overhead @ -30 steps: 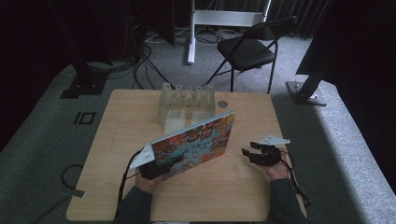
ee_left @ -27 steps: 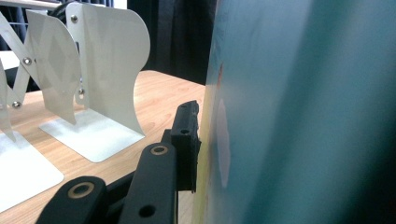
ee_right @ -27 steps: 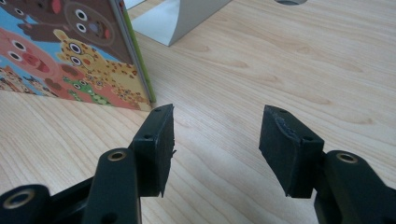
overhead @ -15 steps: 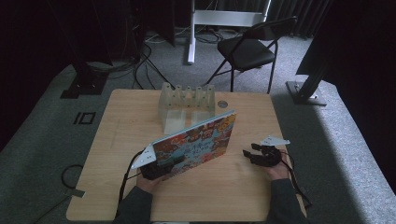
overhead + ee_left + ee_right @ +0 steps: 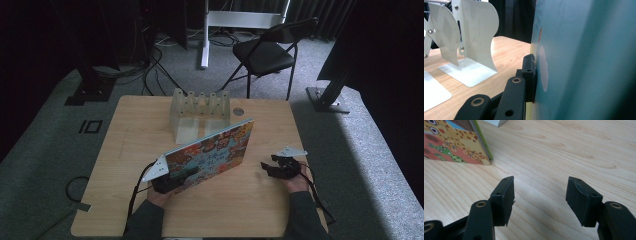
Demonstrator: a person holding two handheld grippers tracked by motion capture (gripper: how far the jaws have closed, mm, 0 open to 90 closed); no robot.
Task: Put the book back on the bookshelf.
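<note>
A picture book (image 5: 210,152) is held upright on the table (image 5: 250,200) by the left tongs (image 5: 165,182).
The right tongs (image 5: 272,167) rest open nearby; insertion into the white rack (image 5: 199,107) behind seems next, needing careful alignment.

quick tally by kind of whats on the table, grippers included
picture book: 1
white divider rack: 1
grippers: 2, left gripper and right gripper
total: 4

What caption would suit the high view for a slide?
Left gripper holds a colourful book tilted before a white rack; right gripper open.
</note>
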